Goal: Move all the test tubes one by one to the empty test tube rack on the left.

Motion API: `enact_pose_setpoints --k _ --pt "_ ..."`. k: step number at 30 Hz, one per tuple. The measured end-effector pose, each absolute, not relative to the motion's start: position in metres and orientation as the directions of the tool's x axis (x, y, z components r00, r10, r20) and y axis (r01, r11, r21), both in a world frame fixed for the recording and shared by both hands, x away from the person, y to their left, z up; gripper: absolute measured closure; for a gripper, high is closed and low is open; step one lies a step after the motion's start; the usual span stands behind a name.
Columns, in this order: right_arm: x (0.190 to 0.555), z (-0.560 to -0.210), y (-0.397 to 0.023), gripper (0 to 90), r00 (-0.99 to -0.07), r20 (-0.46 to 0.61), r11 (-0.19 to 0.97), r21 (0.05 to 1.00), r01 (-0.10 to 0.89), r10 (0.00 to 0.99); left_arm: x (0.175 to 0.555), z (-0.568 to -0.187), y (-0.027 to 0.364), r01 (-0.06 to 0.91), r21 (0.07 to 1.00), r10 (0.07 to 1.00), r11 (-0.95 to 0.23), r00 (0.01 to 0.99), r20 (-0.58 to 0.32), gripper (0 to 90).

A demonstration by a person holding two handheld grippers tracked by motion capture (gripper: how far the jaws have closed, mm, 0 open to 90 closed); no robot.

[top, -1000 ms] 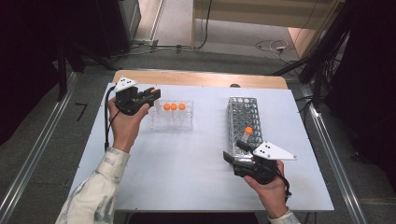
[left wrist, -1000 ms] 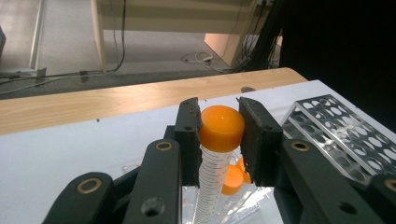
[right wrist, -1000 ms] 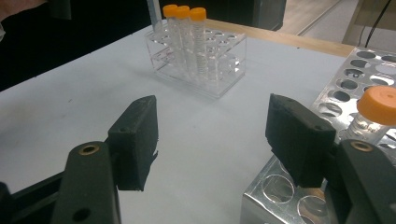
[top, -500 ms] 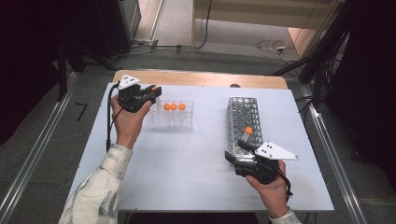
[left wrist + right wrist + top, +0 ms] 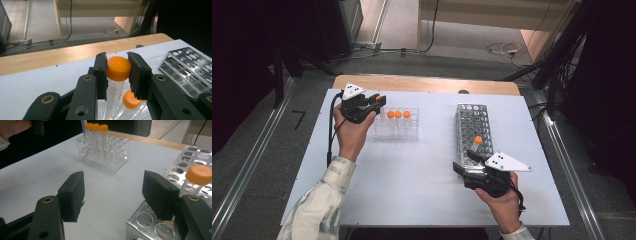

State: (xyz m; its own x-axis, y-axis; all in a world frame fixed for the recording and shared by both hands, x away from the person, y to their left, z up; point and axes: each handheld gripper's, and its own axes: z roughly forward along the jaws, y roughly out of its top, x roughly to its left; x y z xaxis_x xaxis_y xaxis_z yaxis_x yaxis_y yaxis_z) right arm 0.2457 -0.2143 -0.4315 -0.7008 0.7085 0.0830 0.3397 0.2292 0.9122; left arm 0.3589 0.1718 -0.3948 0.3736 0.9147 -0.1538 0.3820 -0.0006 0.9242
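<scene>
Orange-capped tube (image 5: 118,68) clamped by cap in left gripper (image 5: 371,103), upper left; transfer to metal rack (image 5: 475,131) next; right gripper (image 5: 113,195) apart, empty.

Glossy clear plastic tube (image 5: 113,92), perforated metal rack (image 5: 474,131)

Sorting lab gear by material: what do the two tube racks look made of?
The rack by the left tongs looks like clear, glossy plastic: you see the tubes through its walls. The perforated rack looks like metal, silvery with a dull shine.
</scene>
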Motion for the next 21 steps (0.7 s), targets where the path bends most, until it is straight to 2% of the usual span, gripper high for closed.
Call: enact_pose_setpoints --k 21 --pt "0.246 -0.435 -0.211 33.2 -0.706 0.079 0.240 0.909 0.341 0.704 0.348 -0.407 0.166 0.373 0.927 0.911 -0.028 0.390 -0.130 69.4"
